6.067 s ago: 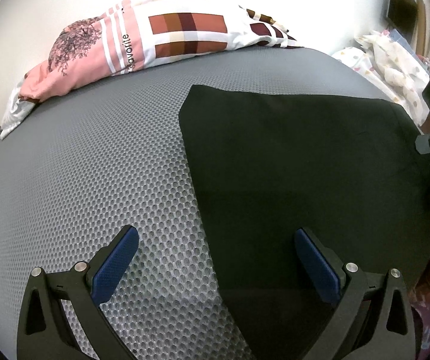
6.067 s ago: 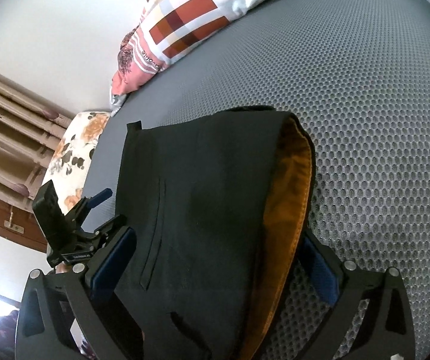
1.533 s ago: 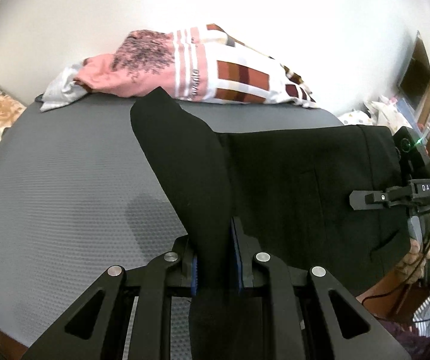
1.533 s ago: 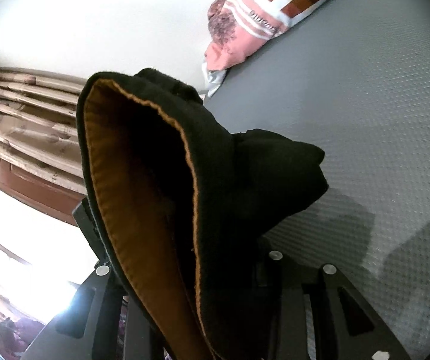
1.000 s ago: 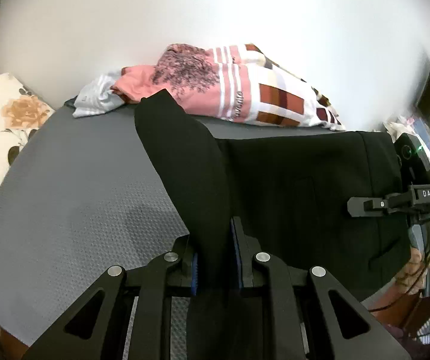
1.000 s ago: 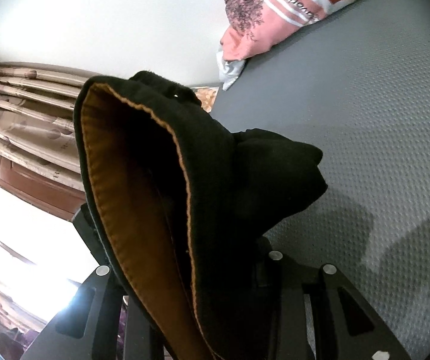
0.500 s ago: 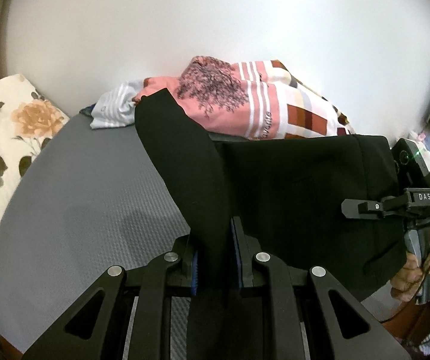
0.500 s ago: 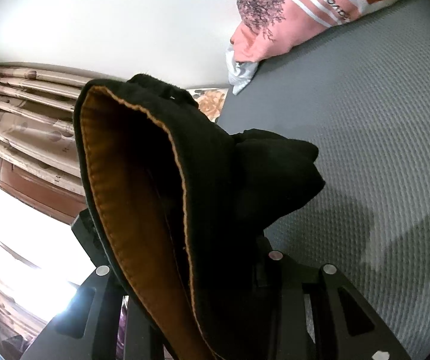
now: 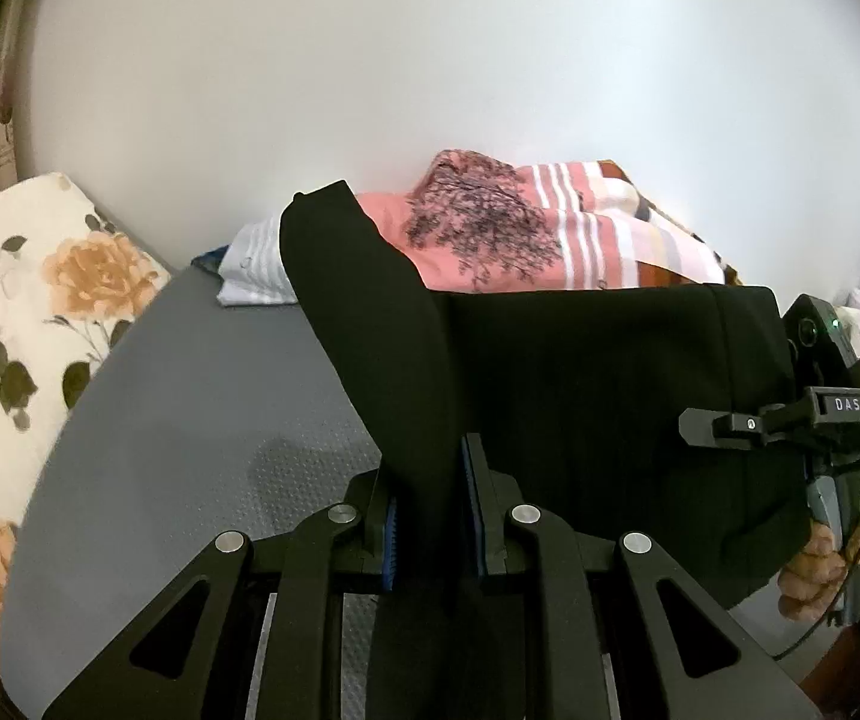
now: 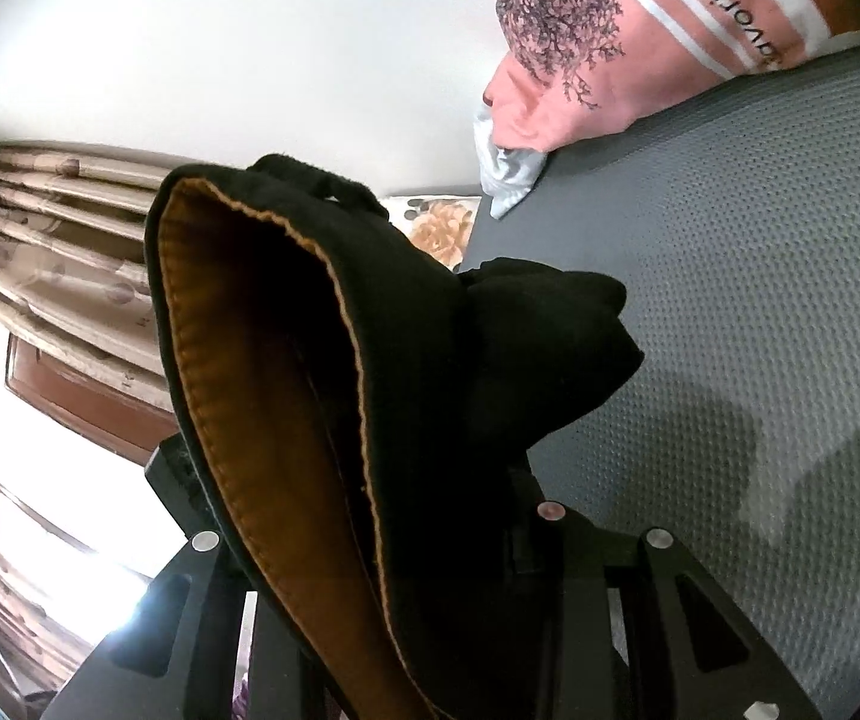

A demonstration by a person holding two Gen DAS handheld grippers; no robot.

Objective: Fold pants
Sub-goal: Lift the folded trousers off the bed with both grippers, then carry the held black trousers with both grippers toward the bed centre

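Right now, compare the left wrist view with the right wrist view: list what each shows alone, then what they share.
Left wrist view only: the right gripper from outside with the hand holding it, and the pants stretched wide between both grippers.

Right wrist view only: the orange waistband lining, the curtains and a bright window.

Both: black pants clamped in the gripper, the grey mattress, the pink patterned bedding, the floral pillow and the white wall.

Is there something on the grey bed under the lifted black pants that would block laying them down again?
Nothing visible does. Both claws grip the pants, and the grey bed below shows only shadows. The patterned pillow lies farther back by the wall.
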